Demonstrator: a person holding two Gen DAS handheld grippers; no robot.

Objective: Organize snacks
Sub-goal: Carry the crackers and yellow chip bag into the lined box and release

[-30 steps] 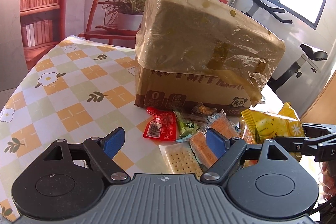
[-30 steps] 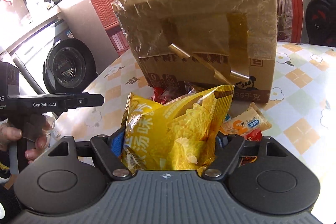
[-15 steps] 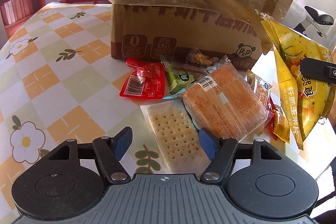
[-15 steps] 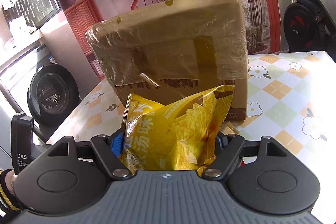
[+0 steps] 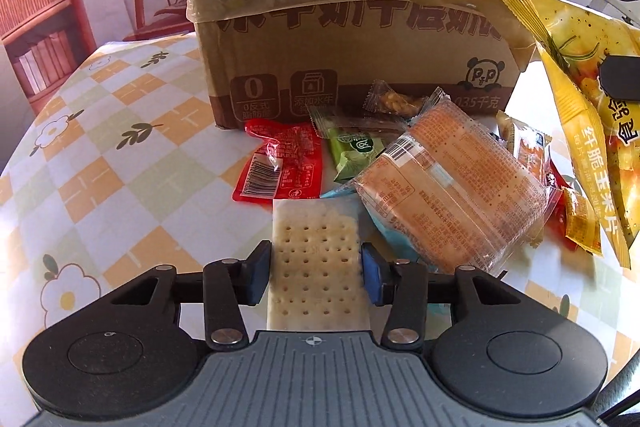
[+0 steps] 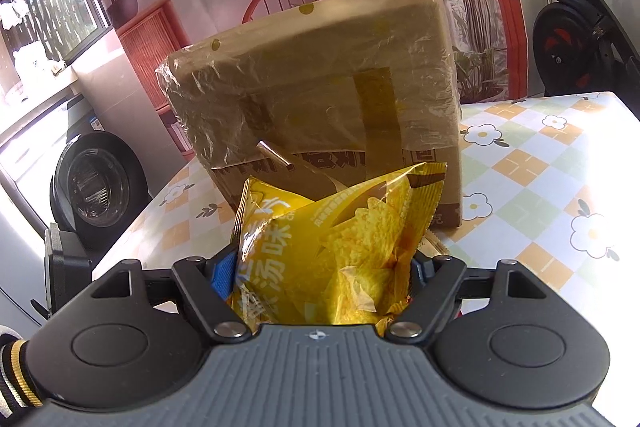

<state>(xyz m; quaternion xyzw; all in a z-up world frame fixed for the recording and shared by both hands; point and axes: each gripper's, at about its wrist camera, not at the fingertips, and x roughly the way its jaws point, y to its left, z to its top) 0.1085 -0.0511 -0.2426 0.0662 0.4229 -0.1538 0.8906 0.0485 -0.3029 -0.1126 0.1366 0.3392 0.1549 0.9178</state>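
My left gripper (image 5: 316, 267) pinches the brittle cracker pack (image 5: 316, 267) by its long edges at lower centre on the surface (image 5: 100, 163), while my right gripper (image 6: 320, 279) clamps the light, crinkly chip bag (image 6: 340, 247).

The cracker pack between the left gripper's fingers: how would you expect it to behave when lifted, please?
The cracker pack is flat with straight edges, so probably stiff. Its crackers likely snap under a hard squeeze from the left gripper. The clear wrapper looks glossy, so it may slip.
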